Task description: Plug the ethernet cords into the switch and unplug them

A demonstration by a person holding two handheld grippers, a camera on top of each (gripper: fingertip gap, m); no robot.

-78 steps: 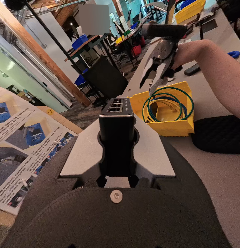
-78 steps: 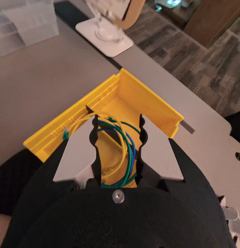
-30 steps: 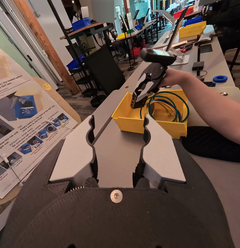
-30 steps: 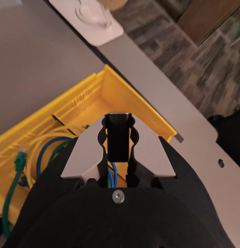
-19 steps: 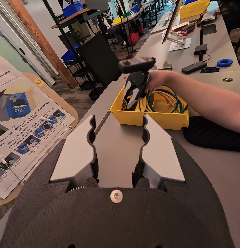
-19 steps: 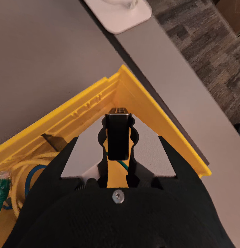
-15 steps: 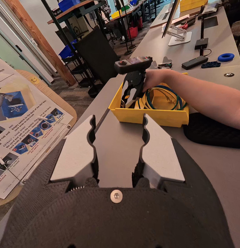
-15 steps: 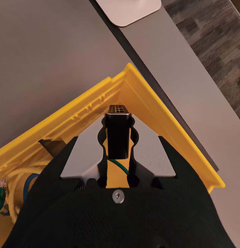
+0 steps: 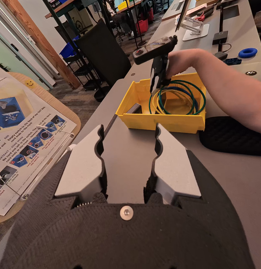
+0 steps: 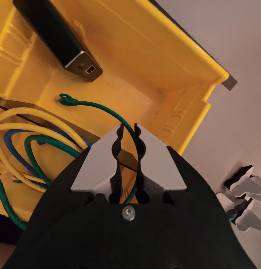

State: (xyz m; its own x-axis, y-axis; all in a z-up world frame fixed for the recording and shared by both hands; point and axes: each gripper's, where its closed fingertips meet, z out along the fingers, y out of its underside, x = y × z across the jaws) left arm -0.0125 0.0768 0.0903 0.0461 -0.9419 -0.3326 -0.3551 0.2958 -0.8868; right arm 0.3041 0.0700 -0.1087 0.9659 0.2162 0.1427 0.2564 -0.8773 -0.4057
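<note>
Switch (image 10: 54, 37) lies loose at eleven o'clock in the yellow bin (image 10: 163, 61), while the right gripper (image 10: 128, 126), jaws narrowly parted and holding nothing, straddles the green cord (image 10: 106, 108), which could snag; the left gripper (image 9: 129, 128) gapes empty.

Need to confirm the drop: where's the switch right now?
The switch lies in the yellow bin, top left in the right wrist view, against the bin's wall. It is apart from the green cord and ahead of the right gripper.

Yellow bin (image 10: 156, 48) holds black switch (image 10: 54, 36) and green (image 10: 100, 106), yellow (image 10: 39, 113), blue (image 10: 13, 148) cords.
</note>
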